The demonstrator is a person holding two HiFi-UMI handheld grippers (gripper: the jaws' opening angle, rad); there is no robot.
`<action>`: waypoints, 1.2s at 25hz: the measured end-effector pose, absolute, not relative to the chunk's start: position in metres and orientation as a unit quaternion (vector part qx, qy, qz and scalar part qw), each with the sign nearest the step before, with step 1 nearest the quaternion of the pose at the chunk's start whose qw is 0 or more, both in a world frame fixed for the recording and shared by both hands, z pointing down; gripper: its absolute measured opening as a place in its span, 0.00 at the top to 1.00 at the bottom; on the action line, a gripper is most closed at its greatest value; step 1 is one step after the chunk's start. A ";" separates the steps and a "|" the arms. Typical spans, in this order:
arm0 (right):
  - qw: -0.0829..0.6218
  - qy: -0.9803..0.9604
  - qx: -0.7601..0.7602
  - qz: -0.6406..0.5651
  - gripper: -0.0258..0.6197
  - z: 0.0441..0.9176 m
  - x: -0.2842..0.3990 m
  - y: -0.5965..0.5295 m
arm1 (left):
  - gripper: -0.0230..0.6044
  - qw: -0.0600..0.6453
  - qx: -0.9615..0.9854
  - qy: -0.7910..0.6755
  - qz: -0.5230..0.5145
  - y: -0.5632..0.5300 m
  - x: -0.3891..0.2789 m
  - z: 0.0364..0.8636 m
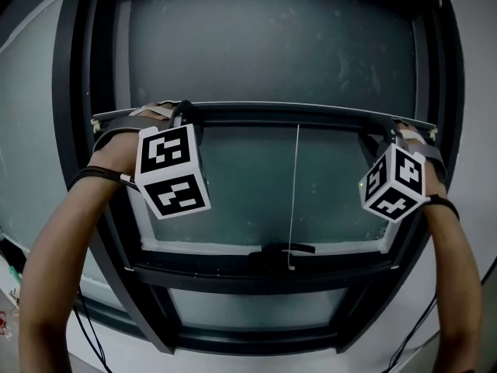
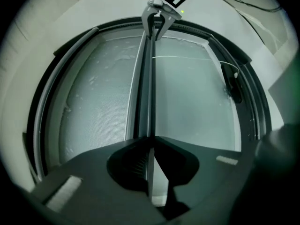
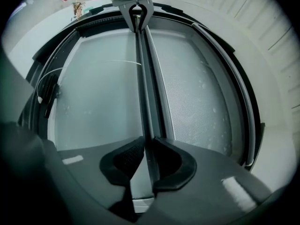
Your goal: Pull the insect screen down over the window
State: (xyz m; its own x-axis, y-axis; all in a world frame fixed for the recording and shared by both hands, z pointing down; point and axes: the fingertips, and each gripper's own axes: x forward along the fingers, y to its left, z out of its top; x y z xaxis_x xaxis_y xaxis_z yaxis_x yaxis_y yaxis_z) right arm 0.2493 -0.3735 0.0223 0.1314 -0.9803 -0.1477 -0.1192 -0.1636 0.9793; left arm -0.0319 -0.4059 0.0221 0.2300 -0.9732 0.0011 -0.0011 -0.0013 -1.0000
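The insect screen's dark bottom bar (image 1: 295, 115) runs across the window about a third of the way down, with grey mesh (image 1: 272, 45) above it and bare glass (image 1: 233, 185) below. My left gripper (image 1: 180, 115) grips the bar's left end, its fingertips hidden behind its marker cube (image 1: 171, 169). My right gripper (image 1: 394, 132) grips the right end. In the left gripper view the jaws (image 2: 150, 137) press on the bar (image 2: 146, 88) from both sides, and the right gripper (image 2: 156, 20) holds its far end. The right gripper view shows those jaws (image 3: 146, 138) shut on the bar (image 3: 143, 78), mesh (image 3: 197, 78) beside it.
A thin pull cord (image 1: 297, 185) hangs from the bar down to the window handle (image 1: 283, 249) on the lower sash. The dark window frame (image 1: 78, 130) surrounds everything. Cables (image 1: 89, 332) trail at the lower left, and small items (image 3: 77, 6) stand on a ledge.
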 end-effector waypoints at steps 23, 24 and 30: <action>0.480 -0.498 0.585 -0.423 0.84 0.167 0.243 -0.366 | 0.88 0.532 -0.579 0.404 -0.468 -0.400 -0.041 0.170; 0.477 -0.498 0.587 -0.424 0.84 0.176 0.243 -0.367 | 0.88 0.533 -0.577 0.405 -0.468 -0.401 -0.041 0.179; 0.465 -0.496 0.598 -0.424 0.84 0.198 0.247 -0.368 | 0.87 0.534 -0.569 0.416 -0.468 -0.402 -0.039 0.202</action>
State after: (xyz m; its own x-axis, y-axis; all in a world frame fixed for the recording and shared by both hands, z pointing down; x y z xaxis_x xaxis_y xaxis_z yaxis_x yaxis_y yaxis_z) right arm 0.2467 -0.3679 0.1980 0.1487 -0.9879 -0.0448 -0.1995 -0.0743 0.9771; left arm -0.0385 -0.4020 0.2025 0.2172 -0.9722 0.0880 0.0263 -0.0843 -0.9961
